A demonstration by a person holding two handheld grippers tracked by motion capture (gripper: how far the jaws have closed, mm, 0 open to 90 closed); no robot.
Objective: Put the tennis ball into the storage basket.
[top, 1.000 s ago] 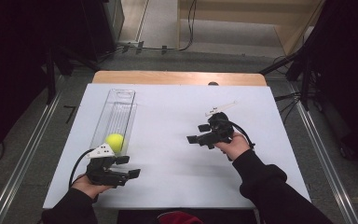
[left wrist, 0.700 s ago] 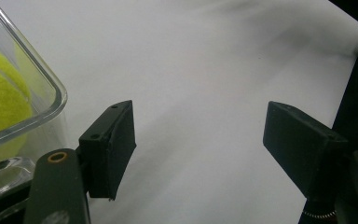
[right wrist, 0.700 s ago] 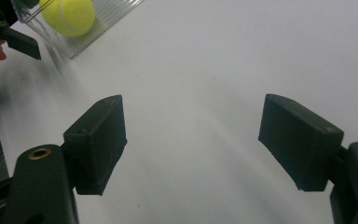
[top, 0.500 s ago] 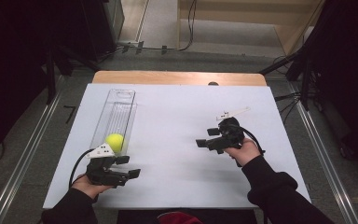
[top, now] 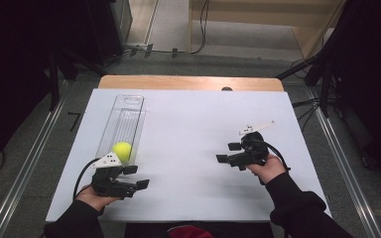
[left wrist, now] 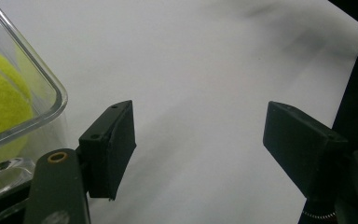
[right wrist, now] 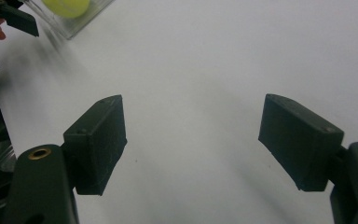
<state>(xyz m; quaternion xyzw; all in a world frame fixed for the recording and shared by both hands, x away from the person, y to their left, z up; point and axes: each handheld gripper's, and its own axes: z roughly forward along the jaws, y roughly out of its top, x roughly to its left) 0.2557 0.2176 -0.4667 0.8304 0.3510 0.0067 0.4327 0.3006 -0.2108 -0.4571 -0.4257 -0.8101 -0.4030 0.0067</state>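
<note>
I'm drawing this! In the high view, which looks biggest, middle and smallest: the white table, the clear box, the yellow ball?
1. White table
2. Clear box
3. Yellow ball, sitting inside the box

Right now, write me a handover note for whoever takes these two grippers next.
Left gripper: open, empty, resting near the front left corner of the table, just beside the near end of the clear tray.
Right gripper: open, empty, held over the right half of the table, jaws pointing toward the tray.
Tennis ball: lying in the tray at its near end, nothing touching it.
Done: the ball sits inside the tray.
Left: probably nothing more with the ball; otherwise check what comes next before moving.
</note>
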